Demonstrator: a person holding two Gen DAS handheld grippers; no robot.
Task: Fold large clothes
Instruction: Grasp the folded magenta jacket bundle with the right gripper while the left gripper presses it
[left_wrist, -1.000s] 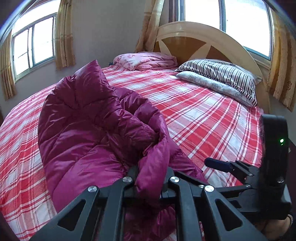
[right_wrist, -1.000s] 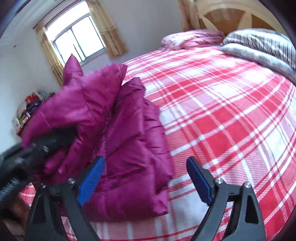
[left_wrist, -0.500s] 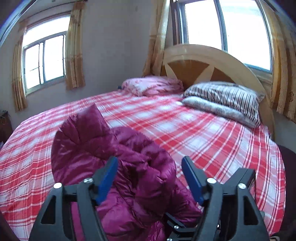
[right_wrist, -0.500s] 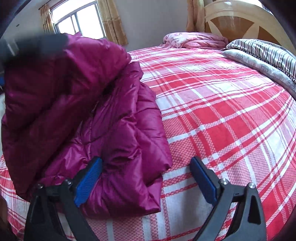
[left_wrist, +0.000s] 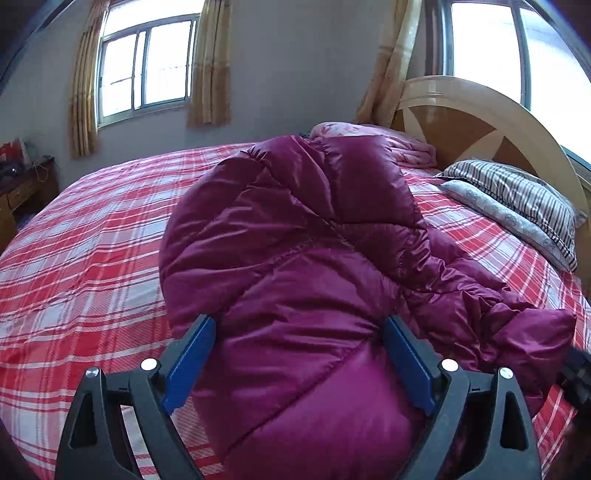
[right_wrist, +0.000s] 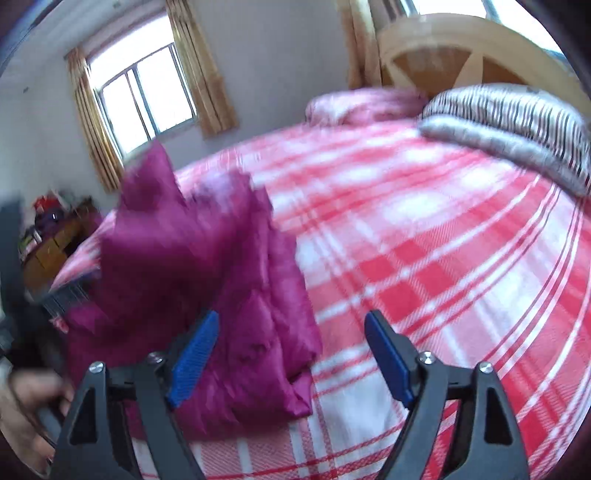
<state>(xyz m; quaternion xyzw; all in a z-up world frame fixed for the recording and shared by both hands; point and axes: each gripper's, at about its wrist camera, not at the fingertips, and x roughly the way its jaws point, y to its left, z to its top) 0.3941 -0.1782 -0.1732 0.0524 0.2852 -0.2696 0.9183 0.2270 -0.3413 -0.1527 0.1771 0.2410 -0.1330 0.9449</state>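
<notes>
A magenta puffer jacket (left_wrist: 295, 258) lies heaped on the red plaid bed (left_wrist: 81, 266). My left gripper (left_wrist: 299, 354) is low over its near end, jaws opening. The puffy fabric bulges up between the blue pads (left_wrist: 192, 358), and I see no pinch on it. In the blurred right wrist view the jacket (right_wrist: 192, 266) lies folded at the left. My right gripper (right_wrist: 291, 354) hovers over its near right corner, jaws wide but closing. That corner and bare sheet (right_wrist: 443, 258) lie below the gap, and nothing is gripped.
Striped pillows (left_wrist: 517, 199) and a folded pink quilt (left_wrist: 369, 136) lie by the wooden headboard (left_wrist: 480, 122). A low cabinet (left_wrist: 18, 192) stands at the far left, under the windows. A hand (right_wrist: 22, 398) holding the other gripper shows at the left edge.
The left gripper let go of the jacket fold, opened wide and moved in over the heap. The right gripper lifted a little and its jaws narrowed slightly.
</notes>
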